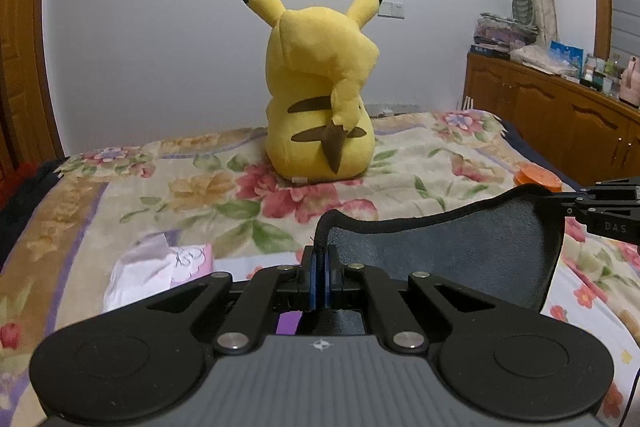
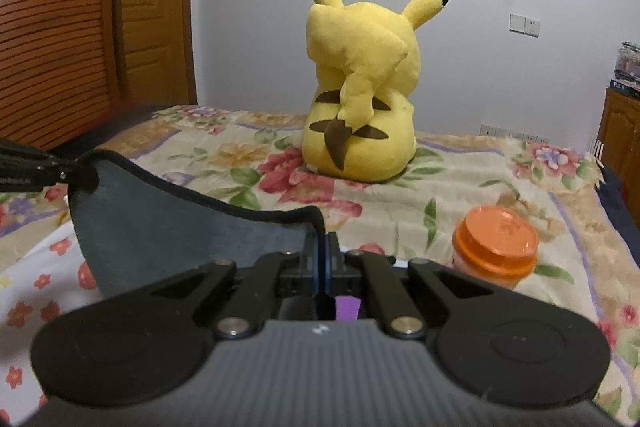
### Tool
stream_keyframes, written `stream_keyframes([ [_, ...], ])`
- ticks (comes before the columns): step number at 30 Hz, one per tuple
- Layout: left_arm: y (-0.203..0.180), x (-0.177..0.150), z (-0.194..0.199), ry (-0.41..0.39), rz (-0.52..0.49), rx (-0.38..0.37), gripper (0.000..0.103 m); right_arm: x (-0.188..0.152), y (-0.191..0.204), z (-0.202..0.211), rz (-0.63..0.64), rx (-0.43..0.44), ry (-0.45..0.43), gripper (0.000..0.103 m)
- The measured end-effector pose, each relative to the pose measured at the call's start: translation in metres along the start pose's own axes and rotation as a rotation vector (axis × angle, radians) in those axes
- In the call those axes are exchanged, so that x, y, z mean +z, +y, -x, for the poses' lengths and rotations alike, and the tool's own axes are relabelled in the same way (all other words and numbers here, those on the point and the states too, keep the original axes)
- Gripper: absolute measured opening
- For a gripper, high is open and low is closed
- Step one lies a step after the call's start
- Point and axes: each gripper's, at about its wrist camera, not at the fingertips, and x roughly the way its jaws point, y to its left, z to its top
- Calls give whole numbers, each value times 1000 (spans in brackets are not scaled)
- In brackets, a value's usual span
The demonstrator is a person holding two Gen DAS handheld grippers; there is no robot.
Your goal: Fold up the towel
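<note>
Grey towel (image 1: 460, 251) pinched between both jaws.

Floral-covered bed (image 1: 132, 195) with yellow plush (image 1: 320, 87), orange-lidded jar (image 2: 495, 247), crumpled white-pink wrapper (image 1: 156, 267).

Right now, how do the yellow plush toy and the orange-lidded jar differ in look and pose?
The yellow plush toy is large and soft, and sits upright with its back to the cameras; the orange-lidded jar is small and hard. The toy sits farther back; the jar sits nearer, right of the right hand-held gripper. Both rest on the floral blanket.
</note>
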Motion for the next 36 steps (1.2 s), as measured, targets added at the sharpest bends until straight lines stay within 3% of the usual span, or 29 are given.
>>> stream_keyframes([
  [18, 21, 11, -61, 20, 24, 50, 7, 13, -9, -56, 44, -52, 4, 4],
  [36, 37, -30, -144, 135, 27, 86, 7, -30, -21, -129, 7, -82, 109, 4],
])
